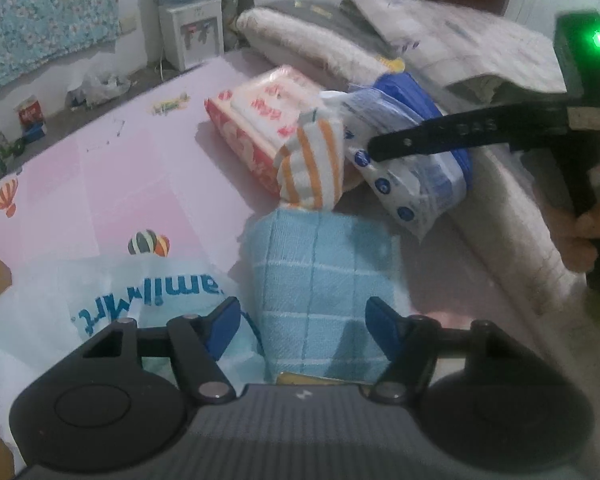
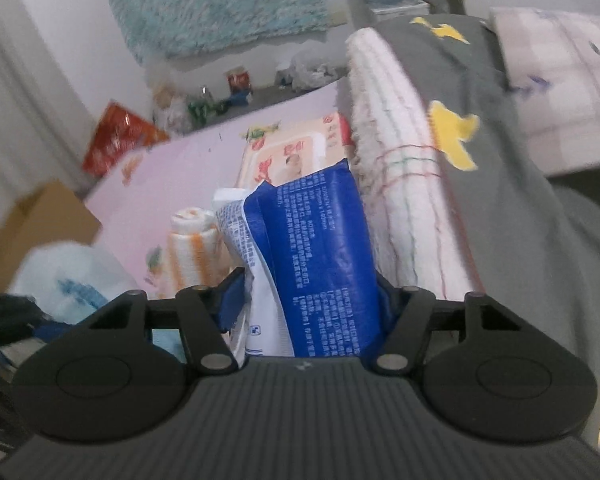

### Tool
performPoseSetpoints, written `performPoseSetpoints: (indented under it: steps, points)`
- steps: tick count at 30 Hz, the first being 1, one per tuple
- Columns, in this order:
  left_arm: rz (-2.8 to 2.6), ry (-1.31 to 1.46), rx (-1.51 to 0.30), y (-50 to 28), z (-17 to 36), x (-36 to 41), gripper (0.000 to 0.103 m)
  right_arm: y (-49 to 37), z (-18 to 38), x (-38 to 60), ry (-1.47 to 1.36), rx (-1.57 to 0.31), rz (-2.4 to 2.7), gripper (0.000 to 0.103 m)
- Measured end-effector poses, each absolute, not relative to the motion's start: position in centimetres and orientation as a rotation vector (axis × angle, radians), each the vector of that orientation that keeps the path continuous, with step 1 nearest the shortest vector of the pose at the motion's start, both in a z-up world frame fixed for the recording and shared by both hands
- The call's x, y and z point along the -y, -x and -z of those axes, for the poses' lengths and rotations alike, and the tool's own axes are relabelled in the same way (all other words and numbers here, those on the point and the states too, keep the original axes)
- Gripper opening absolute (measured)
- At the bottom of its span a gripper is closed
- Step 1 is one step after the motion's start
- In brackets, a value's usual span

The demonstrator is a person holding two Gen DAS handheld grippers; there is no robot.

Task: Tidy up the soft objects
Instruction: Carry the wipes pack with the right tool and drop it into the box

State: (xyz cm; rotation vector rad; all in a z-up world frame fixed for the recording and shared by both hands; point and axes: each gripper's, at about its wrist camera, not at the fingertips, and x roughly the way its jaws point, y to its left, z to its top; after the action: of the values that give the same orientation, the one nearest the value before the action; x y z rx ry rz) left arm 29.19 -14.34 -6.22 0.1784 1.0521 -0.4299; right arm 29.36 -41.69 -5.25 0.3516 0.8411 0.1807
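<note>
Nearest, the left gripper (image 1: 302,326) hangs with its blue-tipped fingers (image 1: 225,322) spread wide, holding nothing, poised over a folded blue towel (image 1: 324,292) that lies on the pink mat (image 1: 100,168). Just left of the towel, a white plastic bag (image 1: 112,300) with blue lettering sags on the mat; I cannot tell what is in it.

The right gripper (image 2: 314,300) has its fingers closed in on a blue wipes pack (image 2: 320,256), which stands up between them together with its crinkled white end. From the left wrist view this pack sits past the towel, to the right, with one black finger (image 1: 420,142) laid across it.

Touching the pack's left side is a rolled orange-striped cloth (image 1: 312,164), and behind that lies a red-and-white tissue pack (image 1: 260,120). Farther right, a white blanket (image 2: 404,184) and grey bedding (image 2: 508,208) are heaped.
</note>
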Motion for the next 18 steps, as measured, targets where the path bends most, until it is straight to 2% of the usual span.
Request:
performPoseSetpoints:
  steps: [8, 13, 18]
  points:
    - [0.599, -0.069, -0.929, -26.0, 1.1, 14.2, 0.079, -22.9, 2.2, 42.2, -0.566, -0.741, -0.203, 0.061]
    - [0.652, -0.035, -0.895, -23.4, -1.7, 14.0, 0.079, -20.1, -1.3, 38.9, -0.636, -0.724, -0.290, 0.061]
    - [0.624, 0.051, -0.887, -20.8, -3.5, 10.2, 0.079, -19.6, -4.1, 33.7, -0.636, -0.763, -0.445, 0.062]
